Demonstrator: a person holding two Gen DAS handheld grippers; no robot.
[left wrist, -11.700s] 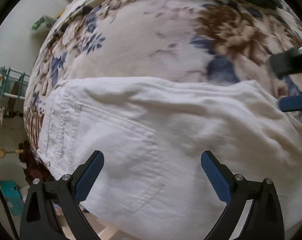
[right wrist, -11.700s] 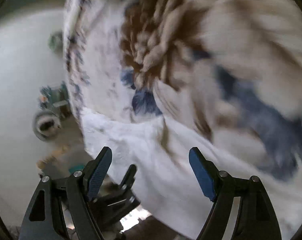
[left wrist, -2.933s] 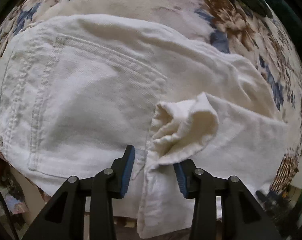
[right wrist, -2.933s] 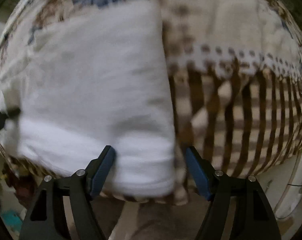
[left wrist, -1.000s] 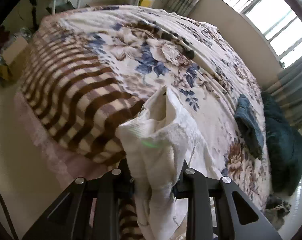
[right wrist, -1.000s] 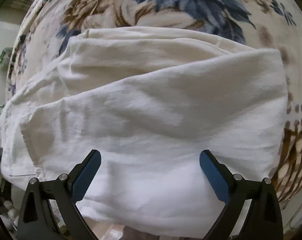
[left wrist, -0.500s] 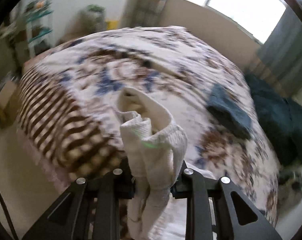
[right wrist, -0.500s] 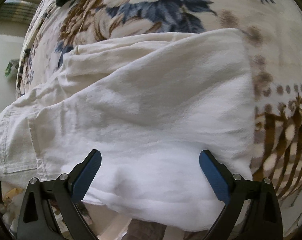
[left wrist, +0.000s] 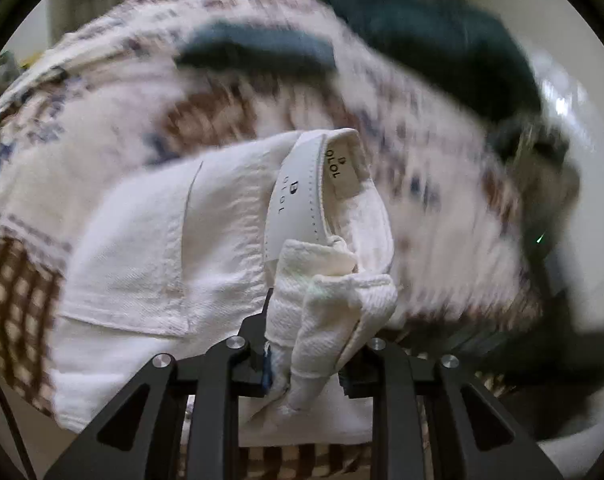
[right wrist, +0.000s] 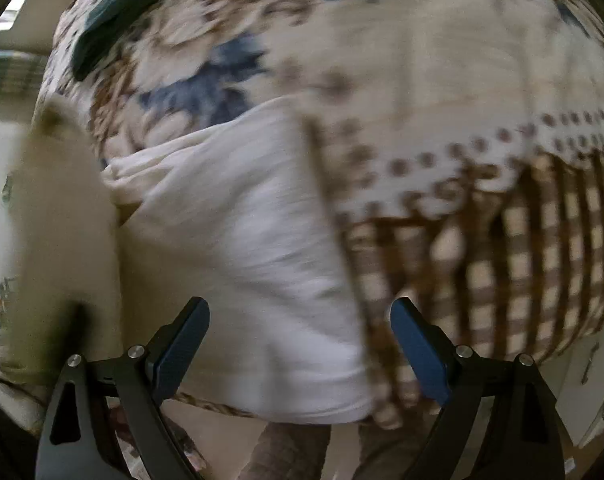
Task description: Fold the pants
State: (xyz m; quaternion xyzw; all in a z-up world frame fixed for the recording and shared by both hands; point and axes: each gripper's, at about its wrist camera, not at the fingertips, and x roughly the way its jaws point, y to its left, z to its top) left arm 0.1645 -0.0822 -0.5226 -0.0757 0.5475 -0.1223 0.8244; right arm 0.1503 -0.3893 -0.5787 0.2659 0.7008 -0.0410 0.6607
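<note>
My left gripper (left wrist: 305, 360) pinches a bunched fold of the one pair of white pants (left wrist: 150, 240); my right gripper (right wrist: 298, 344) (jaws wide, closing, pads touching nothing) hovers above it.

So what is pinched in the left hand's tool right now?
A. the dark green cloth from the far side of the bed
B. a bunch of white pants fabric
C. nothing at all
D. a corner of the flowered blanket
B: the left tool is shut on a bunched fold of the white pants, with the labelled waistband just beyond it.
</note>
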